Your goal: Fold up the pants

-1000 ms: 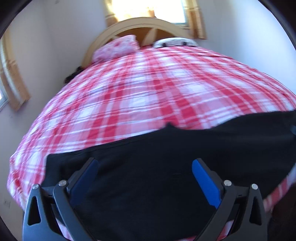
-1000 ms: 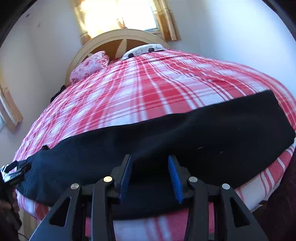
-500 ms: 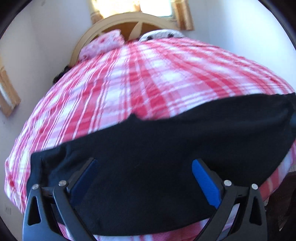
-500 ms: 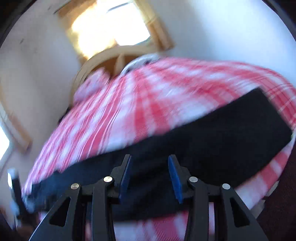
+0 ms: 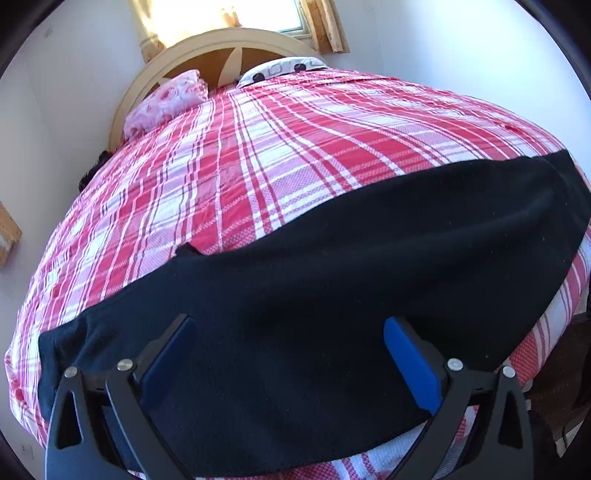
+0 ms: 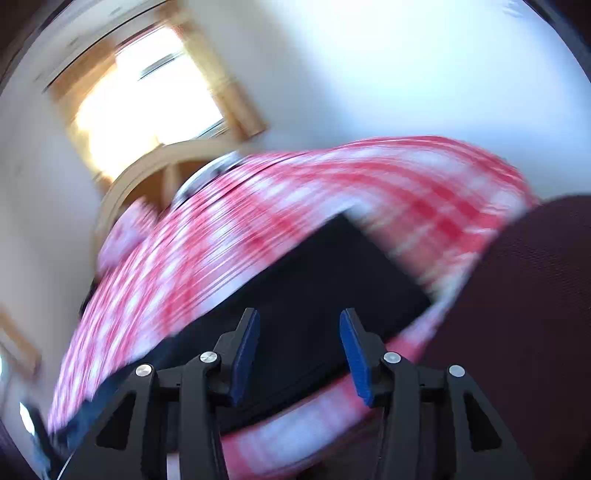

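Black pants lie flat in a long band across the near edge of a bed with a red and white plaid cover. My left gripper is open and empty, with its blue pads wide apart just above the pants near their left end. My right gripper is open and empty, its pads apart above the pants near their right end. The right wrist view is blurred by motion.
A curved wooden headboard with a pink pillow and a spotted white pillow stands at the far end under a bright window. A dark maroon cloth surface fills the right of the right wrist view.
My right gripper has swung up and tilted, so its view shifted toward the wall and window and blurred. My left gripper's view has shifted so more of the pants shows. Both stayed open.
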Motion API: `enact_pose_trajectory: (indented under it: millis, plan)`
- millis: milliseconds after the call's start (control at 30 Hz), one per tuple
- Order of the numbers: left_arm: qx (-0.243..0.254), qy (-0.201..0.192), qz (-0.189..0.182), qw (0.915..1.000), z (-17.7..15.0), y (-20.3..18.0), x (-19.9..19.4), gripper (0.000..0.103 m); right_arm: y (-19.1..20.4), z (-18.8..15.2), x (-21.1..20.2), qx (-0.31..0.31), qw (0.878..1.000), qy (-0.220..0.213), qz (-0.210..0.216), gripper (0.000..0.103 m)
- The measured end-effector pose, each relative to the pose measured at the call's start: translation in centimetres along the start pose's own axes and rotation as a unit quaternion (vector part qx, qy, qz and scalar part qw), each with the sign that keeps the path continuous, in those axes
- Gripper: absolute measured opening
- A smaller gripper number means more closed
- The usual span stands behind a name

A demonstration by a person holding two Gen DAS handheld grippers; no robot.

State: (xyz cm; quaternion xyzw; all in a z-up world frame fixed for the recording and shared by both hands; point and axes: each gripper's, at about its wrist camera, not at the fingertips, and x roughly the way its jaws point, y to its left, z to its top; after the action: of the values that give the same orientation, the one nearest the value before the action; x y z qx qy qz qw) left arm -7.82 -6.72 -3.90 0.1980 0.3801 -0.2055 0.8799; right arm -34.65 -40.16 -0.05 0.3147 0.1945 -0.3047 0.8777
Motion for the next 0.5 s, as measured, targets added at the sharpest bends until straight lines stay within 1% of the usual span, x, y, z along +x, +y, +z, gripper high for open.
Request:
enact_pose_trajectory:
  millis: [67, 167, 200, 233, 267, 300, 367, 400, 500]
  plan:
    - [-0.008, -0.006, 0.001, 1.0, 0.1, -0.1, -0.3, 0.103, -3.2, 1.5, 1.1, 0.029, 1.0, 0.004, -0.011, 0.048]
    - [-0.014, -0.012, 0.004, 0.9998, 0.5, 0.0, -0.7, 0.103, -5.8, 2.1, 3.3, 0.052, 0.998, 0.027, -0.022, 0.048]
    - [-0.013, -0.013, 0.006, 0.9998, 0.6, 0.0, -0.8, 0.103, -6.2, 2.2, 4.5, 0.056, 0.998, 0.038, -0.018, 0.048]
    - [-0.013, -0.013, 0.009, 0.9998, 0.6, 0.0, -0.8, 0.103, -6.8, 2.1, 5.5, 0.067, 0.996, 0.059, -0.005, 0.048]
    - [-0.014, -0.013, 0.009, 0.9998, 0.7, 0.0, -0.8, 0.103, -7.2, 2.3, 6.0, 0.075, 0.995, 0.068, -0.004, 0.048]
    - [-0.014, -0.012, 0.009, 0.9998, 0.7, 0.0, -0.8, 0.103, -7.2, 2.4, 5.9, 0.074, 0.995, 0.061, -0.009, 0.048]
    - [-0.016, -0.01, 0.006, 0.9998, 0.7, -0.1, -0.7, 0.103, -7.3, 2.6, 6.1, 0.064, 0.995, 0.063, -0.032, 0.048]
    - [-0.015, -0.009, 0.006, 0.9998, 0.7, -0.2, -0.7, 0.103, -7.4, 2.5, 6.3, 0.062, 0.996, 0.062, -0.035, 0.048]
    - [-0.009, -0.009, 0.005, 0.9999, 0.7, -0.5, -0.7, 0.103, -7.9, 2.7, 6.7, 0.072, 0.995, 0.064, -0.023, 0.049]
